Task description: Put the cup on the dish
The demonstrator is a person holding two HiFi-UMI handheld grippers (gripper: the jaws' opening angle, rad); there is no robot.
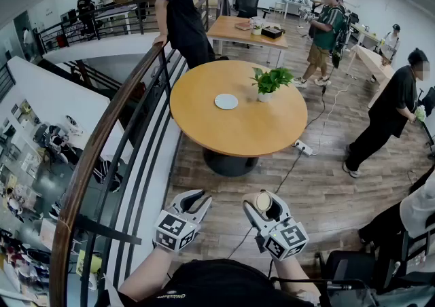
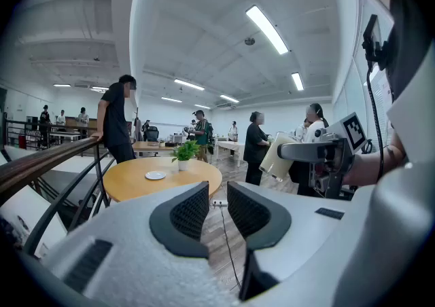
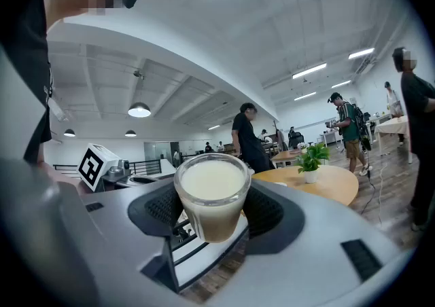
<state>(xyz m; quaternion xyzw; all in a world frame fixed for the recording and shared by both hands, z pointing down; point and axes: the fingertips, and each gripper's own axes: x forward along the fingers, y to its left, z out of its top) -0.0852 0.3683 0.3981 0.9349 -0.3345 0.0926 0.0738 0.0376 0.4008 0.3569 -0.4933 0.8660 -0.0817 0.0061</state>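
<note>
The room was a large open office with a wood-plank floor (image 1: 326, 190) and white walls. A round wooden table (image 1: 265, 132) on a dark pedestal stood in the middle, bearing a small potted plant (image 1: 270, 83). To its left ran a curved railing (image 1: 102, 156) with a wooden handrail and dark bars, a lower level showing beyond. Farther off stood a rectangular wooden table (image 1: 238, 29). Long strip lights (image 2: 268, 29) lit the white ceiling. A power strip (image 1: 303, 147) lay on the floor just right of the round table.
</note>
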